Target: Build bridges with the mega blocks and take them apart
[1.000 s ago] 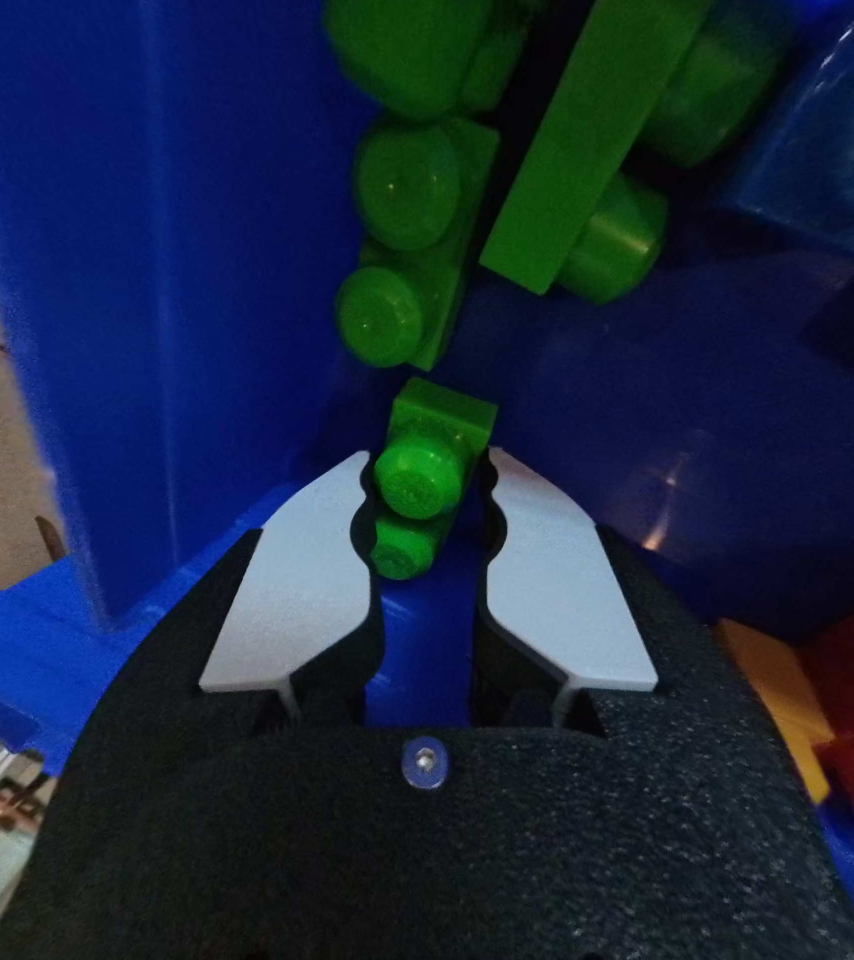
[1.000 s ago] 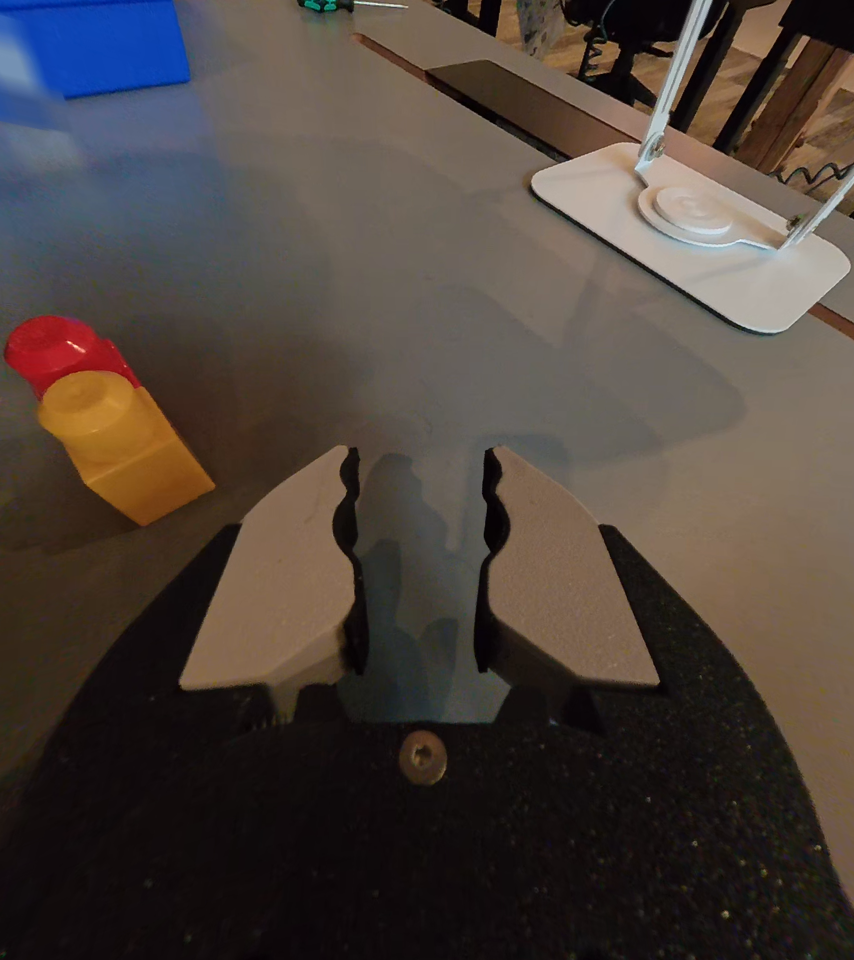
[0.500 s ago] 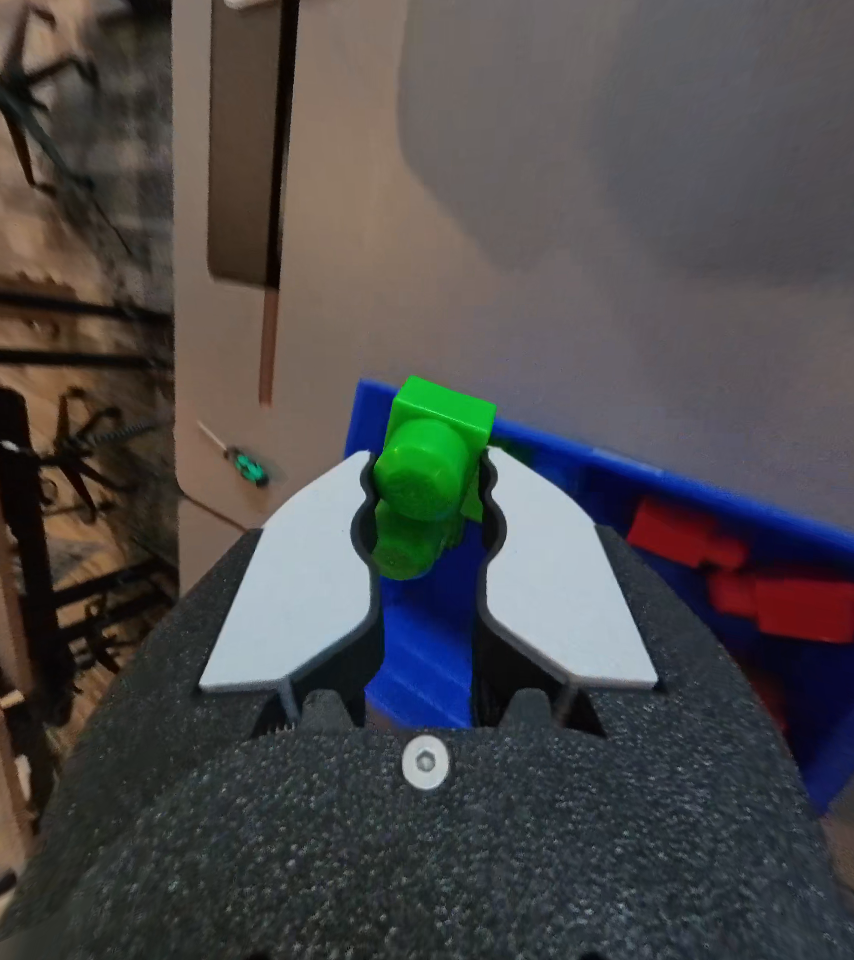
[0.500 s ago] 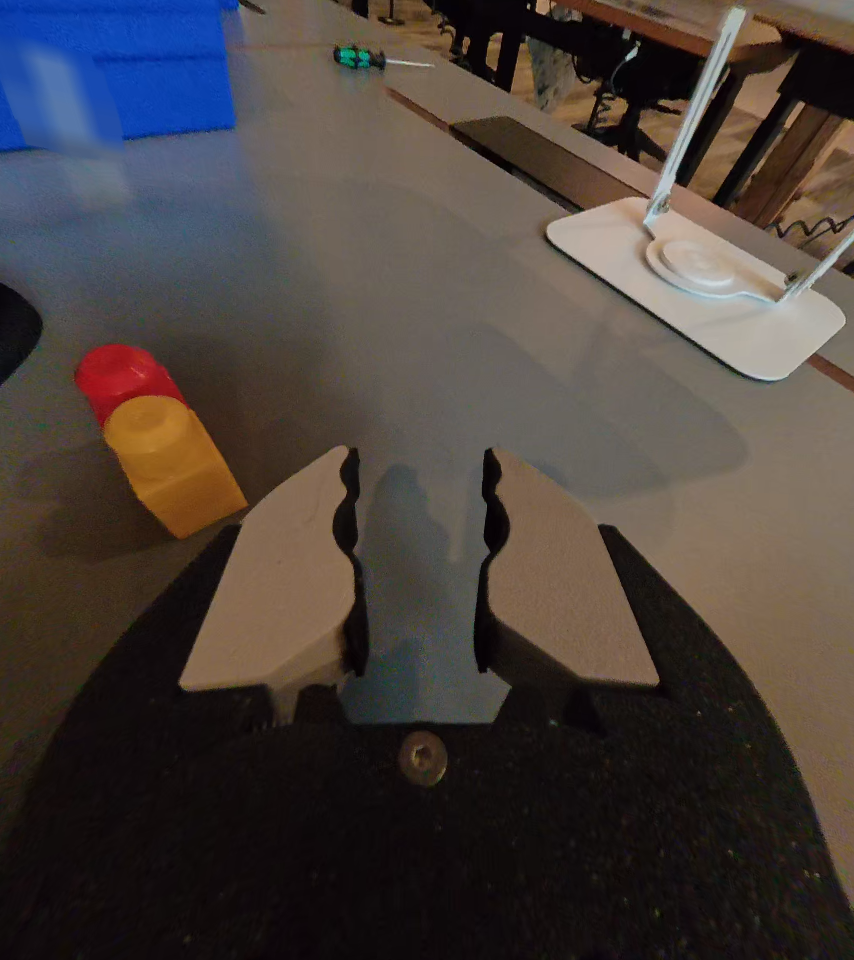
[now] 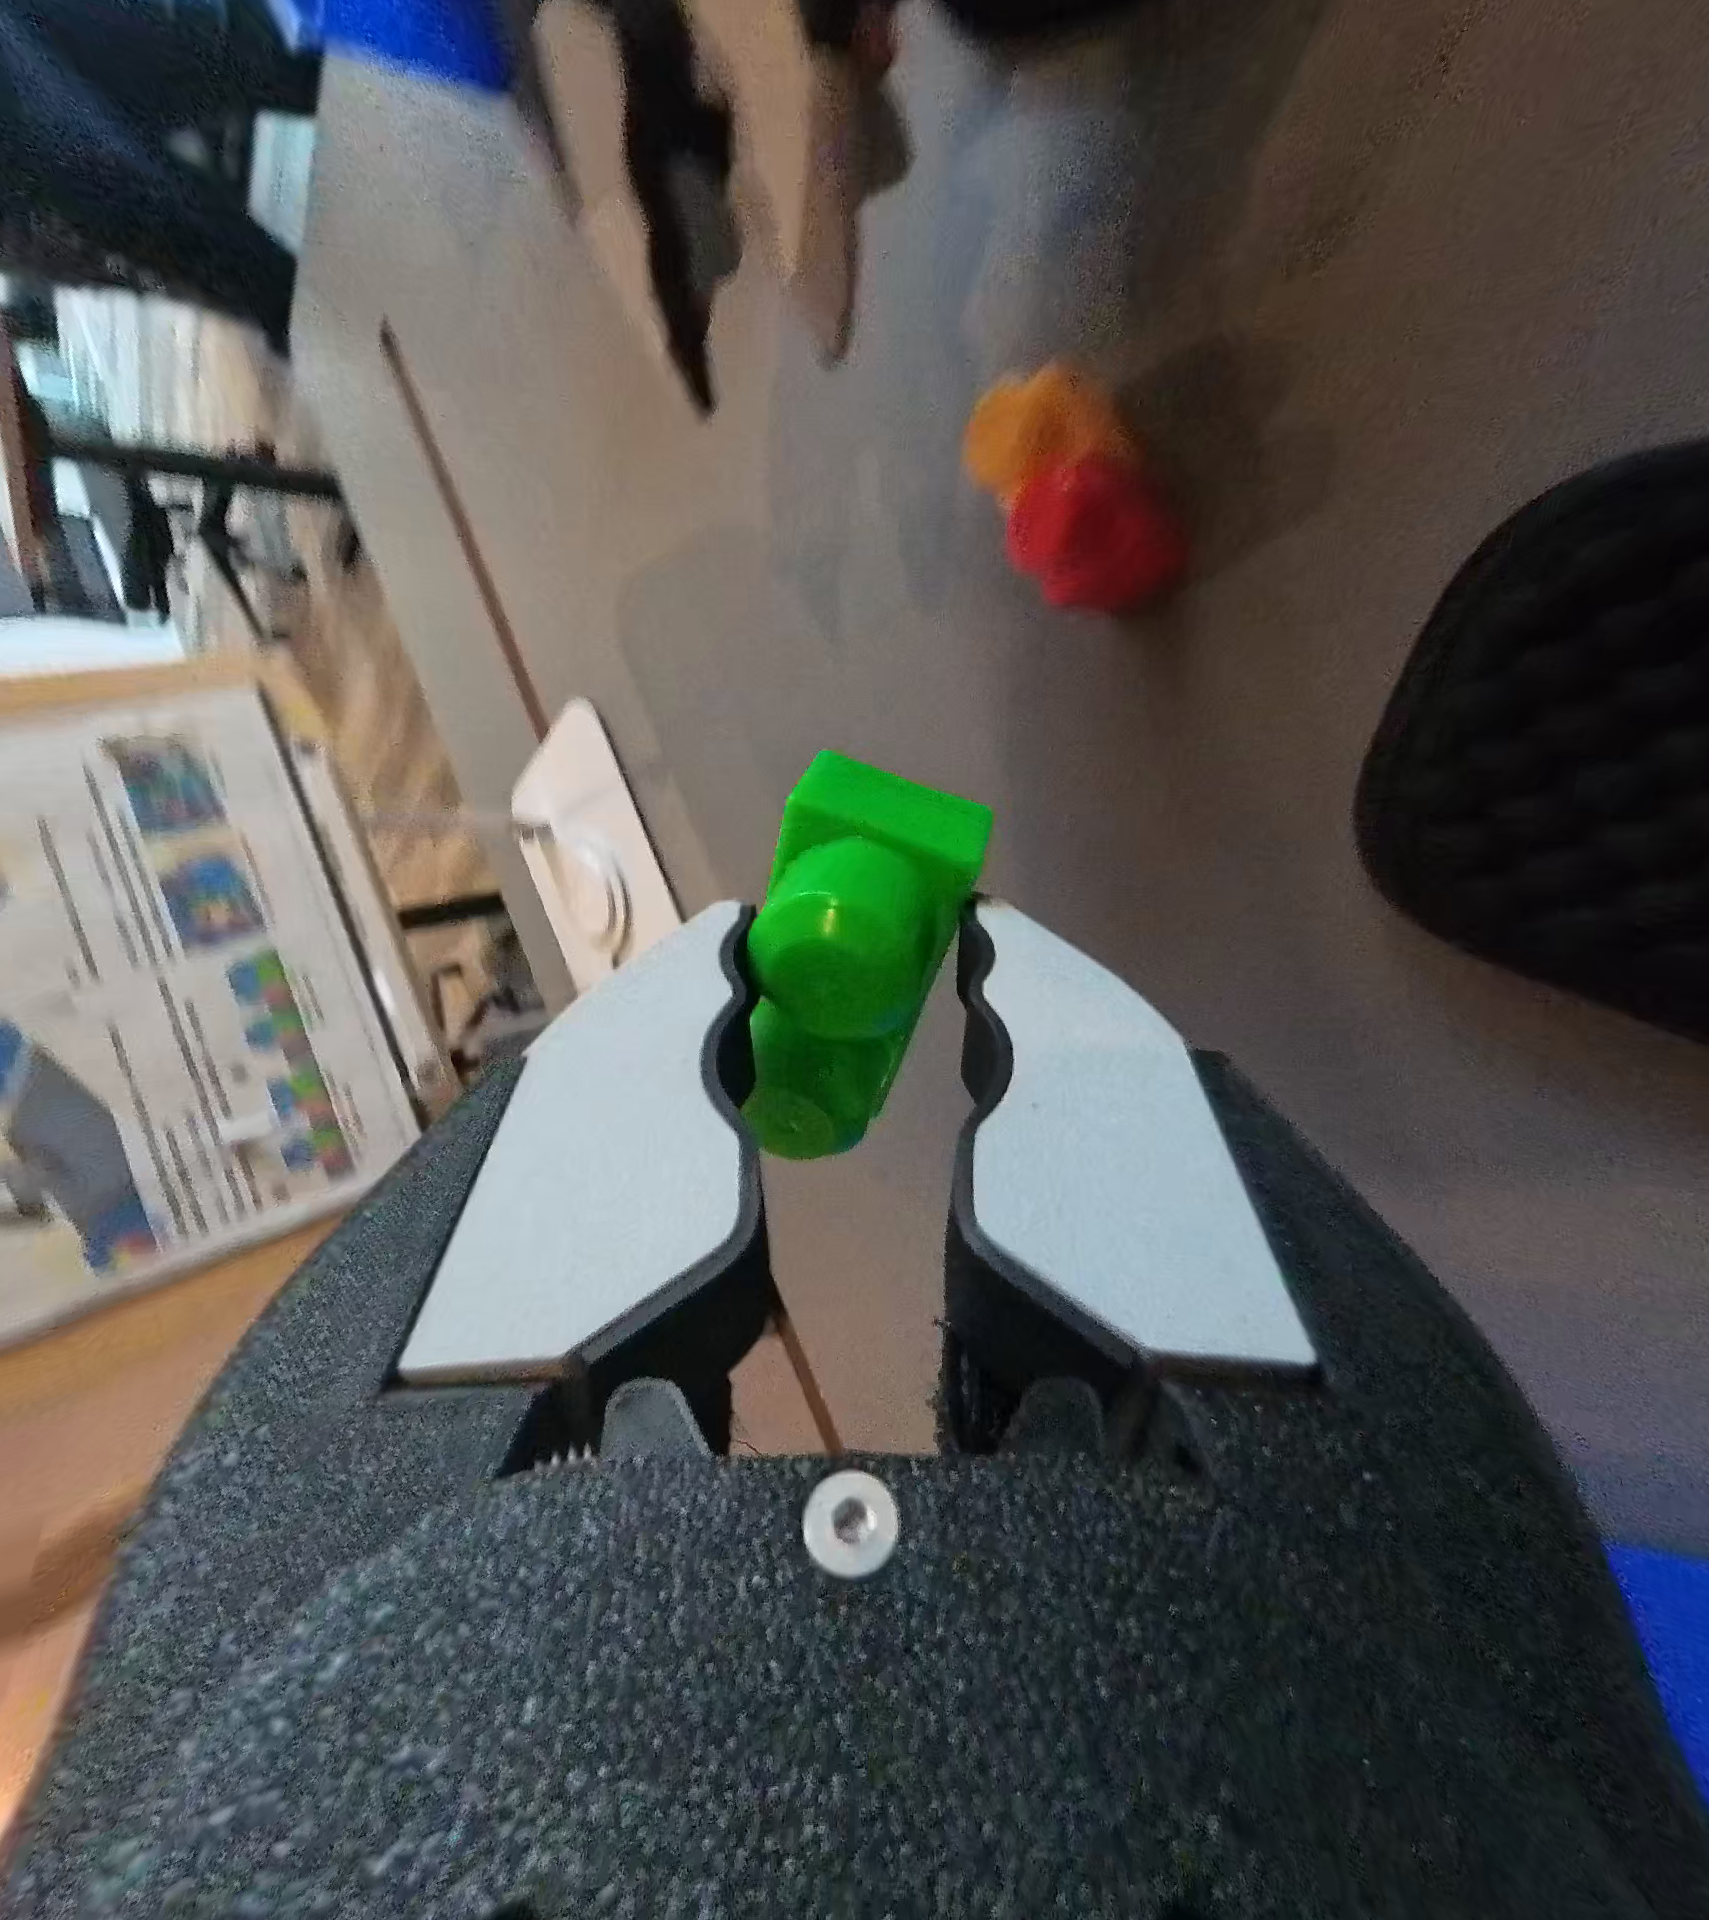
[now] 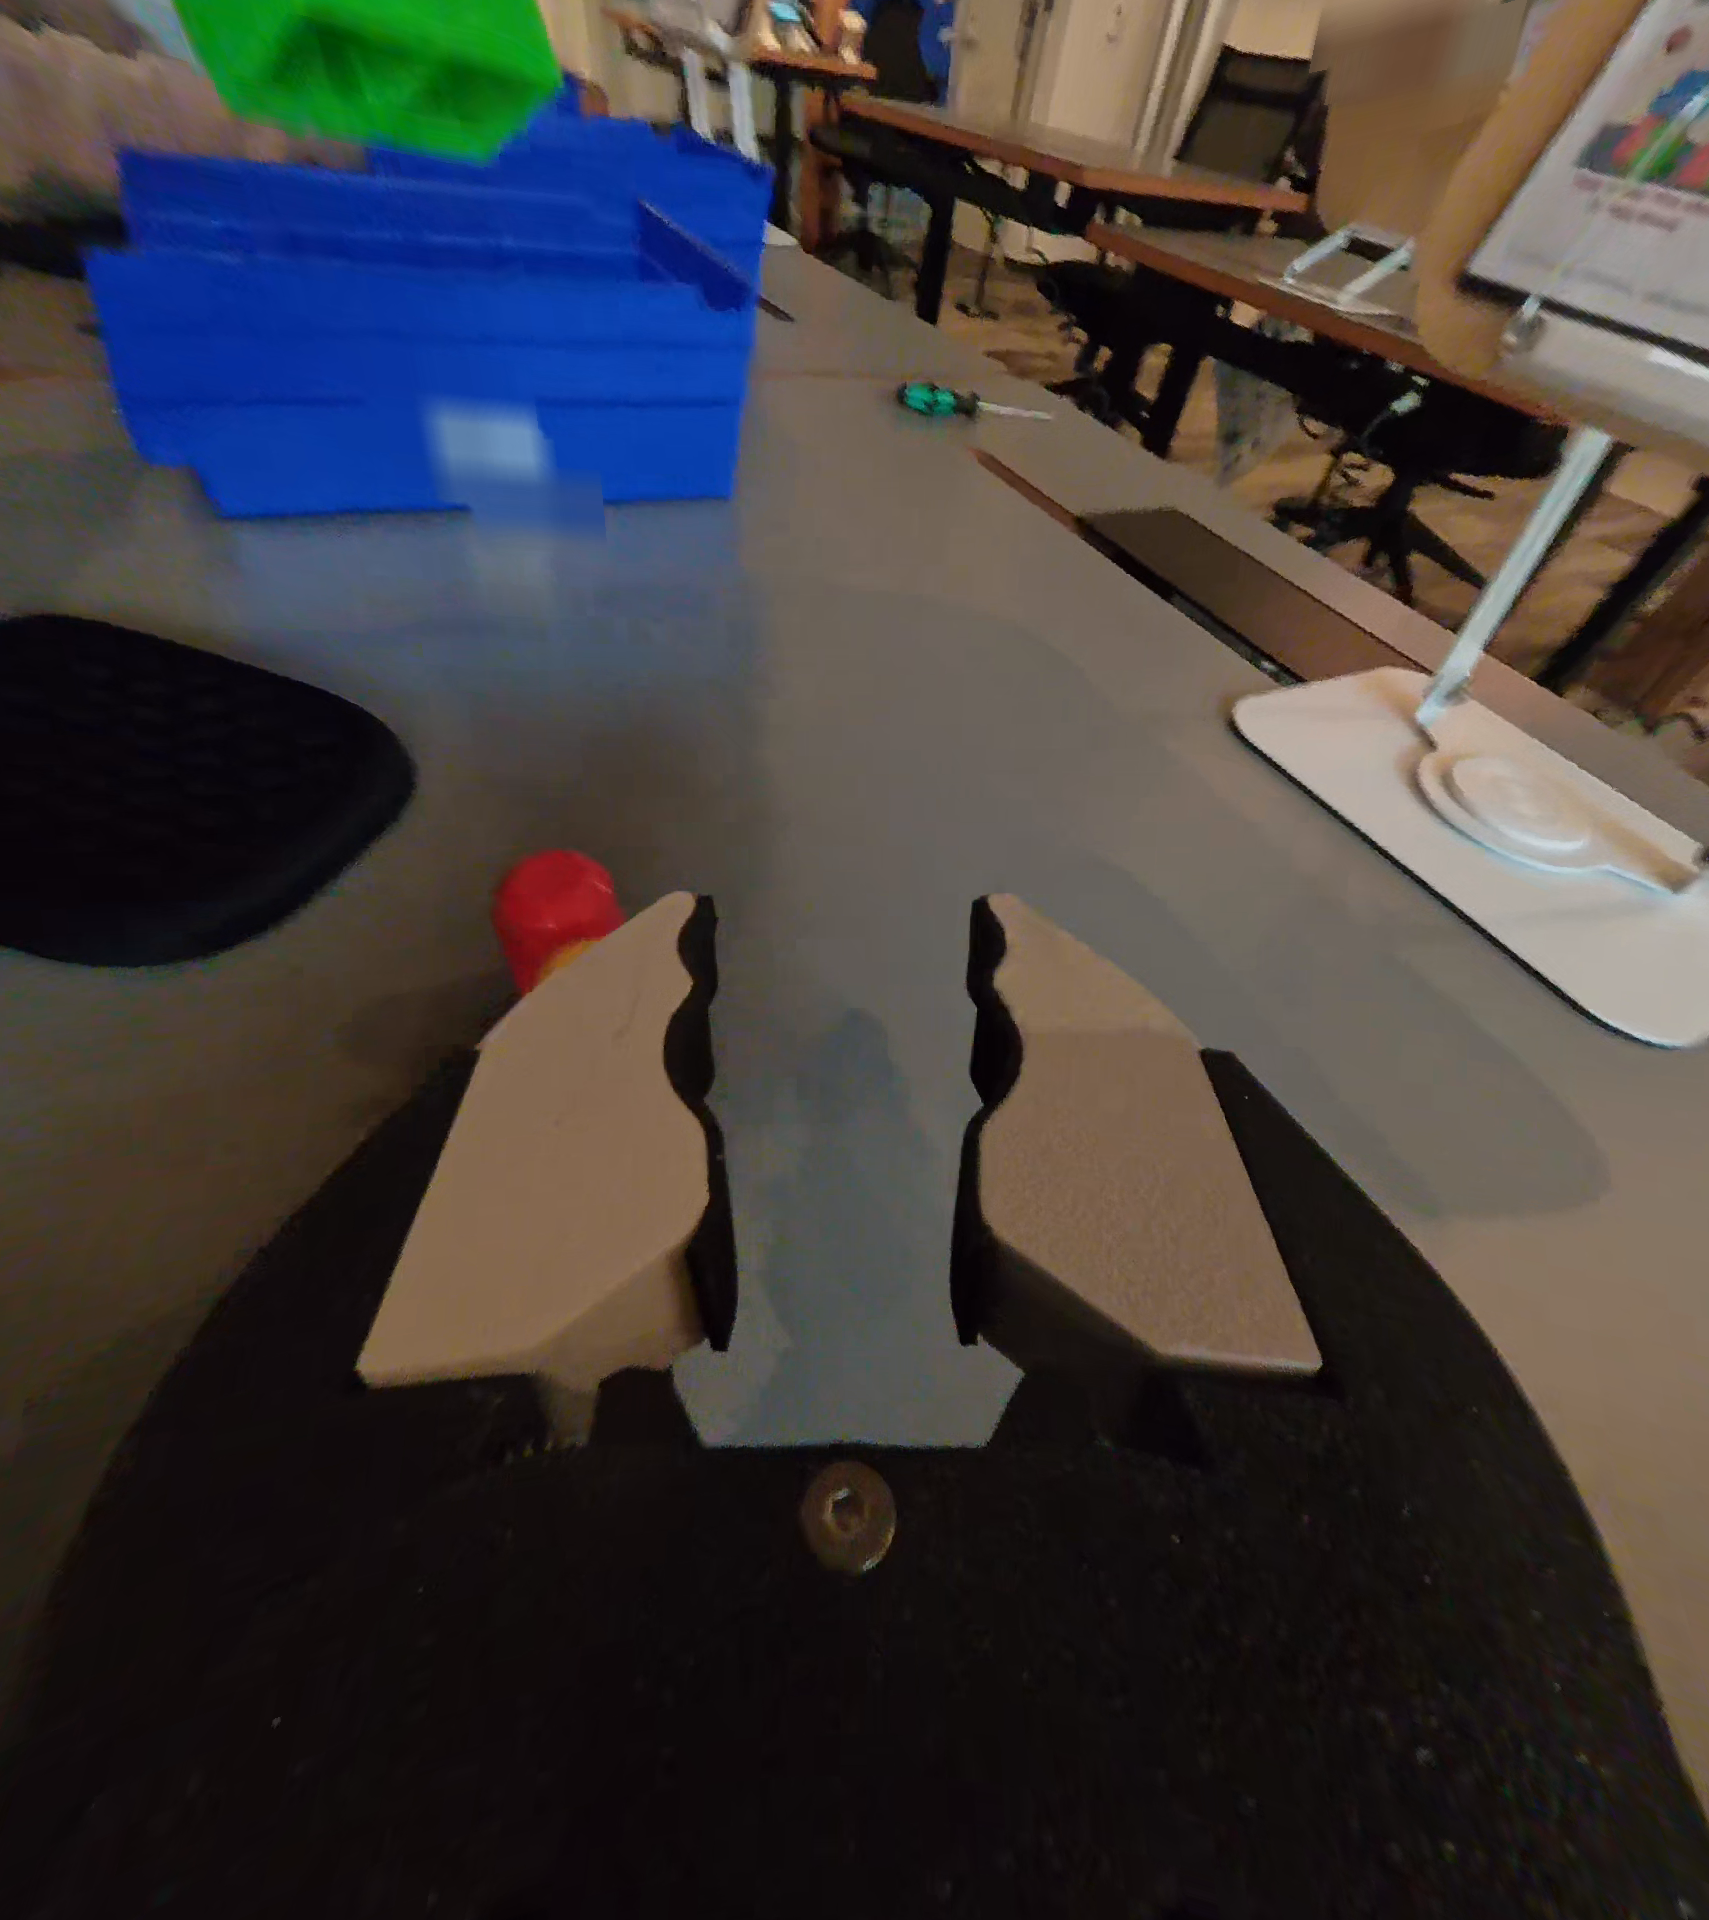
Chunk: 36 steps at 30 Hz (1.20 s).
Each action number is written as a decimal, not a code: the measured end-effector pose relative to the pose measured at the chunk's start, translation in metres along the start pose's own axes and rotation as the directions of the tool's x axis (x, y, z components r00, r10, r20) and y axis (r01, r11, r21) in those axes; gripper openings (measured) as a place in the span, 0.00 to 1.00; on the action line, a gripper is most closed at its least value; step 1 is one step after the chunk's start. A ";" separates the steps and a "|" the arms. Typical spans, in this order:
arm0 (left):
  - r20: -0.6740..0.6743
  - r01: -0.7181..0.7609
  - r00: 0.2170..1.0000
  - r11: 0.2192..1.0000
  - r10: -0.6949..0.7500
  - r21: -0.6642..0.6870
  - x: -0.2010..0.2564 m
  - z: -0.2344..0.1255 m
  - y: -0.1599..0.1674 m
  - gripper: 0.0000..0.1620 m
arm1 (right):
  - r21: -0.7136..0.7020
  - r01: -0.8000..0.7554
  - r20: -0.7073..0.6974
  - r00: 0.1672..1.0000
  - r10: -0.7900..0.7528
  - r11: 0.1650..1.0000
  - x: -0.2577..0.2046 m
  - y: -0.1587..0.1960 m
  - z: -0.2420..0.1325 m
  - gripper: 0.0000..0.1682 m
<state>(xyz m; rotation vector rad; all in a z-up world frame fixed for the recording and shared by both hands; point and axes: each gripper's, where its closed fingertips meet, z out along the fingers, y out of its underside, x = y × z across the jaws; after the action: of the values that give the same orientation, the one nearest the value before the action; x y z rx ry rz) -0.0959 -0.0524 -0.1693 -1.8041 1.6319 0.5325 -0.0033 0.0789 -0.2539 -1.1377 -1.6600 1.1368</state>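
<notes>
Green block (image 5: 865,940) carried, clenched in left tongs (image 5: 855,935); right tongs (image 6: 839,940) spread, empty.
Lower it squarely, studs up, onto red block (image 5: 1089,535) and yellow block (image 5: 1042,426) on tabletop (image 6: 933,707).

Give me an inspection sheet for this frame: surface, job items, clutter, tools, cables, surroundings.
Surface: grey table, mostly bare.
Job's things: green block held in the air; red block and yellow block side by side on the table; blue bin at the far end.
Clutter: black mat, screwdriver, white stand base.
Grippers: left tool shut on green block; right tool open, empty.
Cables: nothing seen.
Surroundings: desks, chairs, blurred.
</notes>
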 end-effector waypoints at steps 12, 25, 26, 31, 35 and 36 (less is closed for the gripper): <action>-0.026 -0.320 0.946 0.944 0.323 0.082 0.016 0.017 -0.098 0.23 | 0.087 -0.537 0.652 0.668 0.360 0.839 -0.105 -0.090 -0.014 0.35; -0.074 -0.355 0.933 0.934 0.352 -0.037 0.018 0.035 -0.093 0.23 | -0.139 -0.697 0.668 0.459 0.587 0.703 -0.134 -0.093 0.004 0.29; -0.081 -0.355 0.933 0.934 0.351 -0.039 0.019 0.036 -0.093 0.23 | -0.141 -0.693 0.664 0.464 0.586 0.708 -0.134 -0.092 0.005 0.29; -0.104 -0.356 0.932 0.931 0.347 -0.082 0.021 0.041 -0.087 0.23 | -0.152 -0.711 0.638 0.460 0.618 0.687 -0.134 -0.092 0.012 0.34; -0.117 -0.350 0.934 0.930 0.337 -0.115 0.022 0.045 -0.082 0.23 | -0.148 -0.730 0.605 0.467 0.644 0.668 -0.131 -0.091 0.018 0.35; -0.118 -0.349 0.935 0.929 0.335 -0.124 0.023 0.046 -0.081 0.23 | -0.146 -0.731 0.597 0.473 0.649 0.667 -0.130 -0.091 0.020 0.35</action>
<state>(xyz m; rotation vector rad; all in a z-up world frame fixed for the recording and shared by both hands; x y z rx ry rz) -0.0076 -0.0349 -0.2022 -1.6701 2.0389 0.7448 -0.0079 -0.0667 -0.1889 -1.5271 -1.5240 2.3283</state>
